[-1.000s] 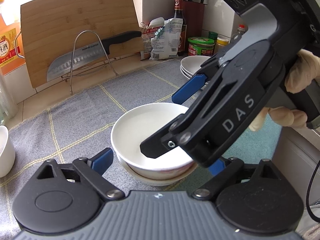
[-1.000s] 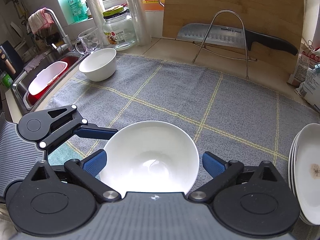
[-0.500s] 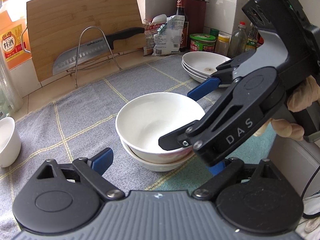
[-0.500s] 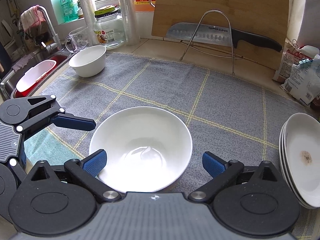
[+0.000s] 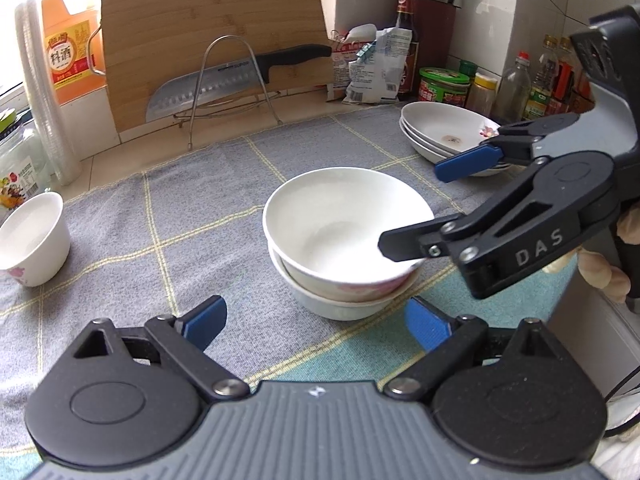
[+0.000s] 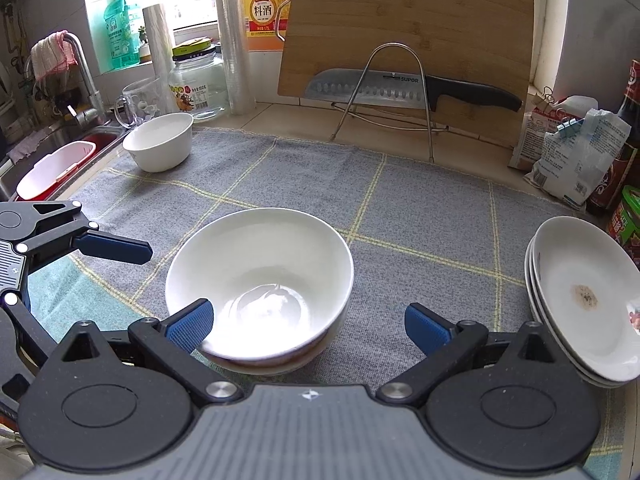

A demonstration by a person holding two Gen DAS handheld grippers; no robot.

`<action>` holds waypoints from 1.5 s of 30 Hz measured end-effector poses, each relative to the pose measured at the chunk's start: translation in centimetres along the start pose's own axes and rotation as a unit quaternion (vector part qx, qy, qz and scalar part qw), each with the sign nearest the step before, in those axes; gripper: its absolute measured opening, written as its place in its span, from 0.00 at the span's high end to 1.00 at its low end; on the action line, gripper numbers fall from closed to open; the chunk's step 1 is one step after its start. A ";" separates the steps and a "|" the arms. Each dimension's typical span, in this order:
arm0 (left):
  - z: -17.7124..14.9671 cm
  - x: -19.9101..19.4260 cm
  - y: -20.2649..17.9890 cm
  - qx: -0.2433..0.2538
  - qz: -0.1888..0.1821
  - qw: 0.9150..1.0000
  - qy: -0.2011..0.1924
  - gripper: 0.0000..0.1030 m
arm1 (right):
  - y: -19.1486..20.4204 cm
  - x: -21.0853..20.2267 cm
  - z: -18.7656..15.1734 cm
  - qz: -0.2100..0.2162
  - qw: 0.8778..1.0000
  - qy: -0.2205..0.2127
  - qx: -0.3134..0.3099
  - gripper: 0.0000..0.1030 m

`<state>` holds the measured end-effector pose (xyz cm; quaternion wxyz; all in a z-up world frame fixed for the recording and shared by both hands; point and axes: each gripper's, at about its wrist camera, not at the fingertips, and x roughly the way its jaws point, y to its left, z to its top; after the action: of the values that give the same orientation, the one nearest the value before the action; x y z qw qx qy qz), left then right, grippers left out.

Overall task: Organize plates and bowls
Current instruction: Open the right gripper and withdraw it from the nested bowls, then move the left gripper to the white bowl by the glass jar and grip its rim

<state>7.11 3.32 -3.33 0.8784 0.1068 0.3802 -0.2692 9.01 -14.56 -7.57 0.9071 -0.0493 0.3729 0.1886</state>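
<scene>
The left gripper (image 5: 316,320) hangs over the bench with its jaws wide apart and nothing between them. Just beyond its blue pads (image 5: 206,316), at 12 o'clock, two white bowls (image 5: 346,236) sit nested on a grey checked cloth (image 5: 200,200); the upper bowl is slightly tilted in the lower one.

The right gripper (image 6: 308,326) comes in from 3 o'clock in the left camera's view. Its jaws are also apart: one pad (image 6: 190,326) lies just beside the nested bowls' near rim, the other (image 6: 426,328) well clear over bare cloth. Whether the near pad touches the rim cannot be told.

At 2 o'clock from the bowls a stack of shallow plates (image 5: 448,132) rests at the cloth's edge. At 9 o'clock a single small bowl (image 5: 34,238) stands apart. Behind, at 12 o'clock, a cleaver (image 5: 224,80) rests in a wire stand against an upright cutting board (image 5: 208,20).
</scene>
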 end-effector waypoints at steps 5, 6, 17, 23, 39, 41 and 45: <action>-0.6 -0.7 0.8 -0.035 0.038 0.999 0.014 0.07 | -1.3 -1.3 -0.2 0.011 1.000 -0.021 0.008 0.00; -0.7 -0.9 1.0 -0.038 0.046 0.998 0.013 0.07 | -1.5 -1.4 -0.2 0.013 1.000 -0.023 0.007 0.00; -1.6 -2.1 8.6 -0.087 0.093 0.992 -0.002 0.07 | 2.3 -1.8 2.1 0.009 0.998 -0.057 -0.009 0.00; -1.7 -2.9 14.8 -0.072 0.089 0.993 -0.003 0.07 | 7.6 -0.4 4.3 0.016 0.998 -0.063 -0.020 0.00; 3.3 -0.2 28.6 -0.044 0.071 0.997 -0.002 0.07 | 17.8 10.4 11.0 0.010 0.997 -0.053 -0.056 0.00; 3.7 0.9 29.5 -0.046 0.061 0.997 0.001 0.07 | 18.4 11.8 11.4 0.008 0.997 -0.047 -0.058 0.00; 4.5 2.8 30.6 -0.046 0.046 0.998 0.008 0.10 | 19.4 14.1 12.2 0.003 0.997 -0.041 -0.061 0.00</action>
<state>28.42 25.93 -2.76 0.8909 0.0857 0.3935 -0.2101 18.82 10.50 -7.60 0.9164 -0.0959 0.3234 0.2153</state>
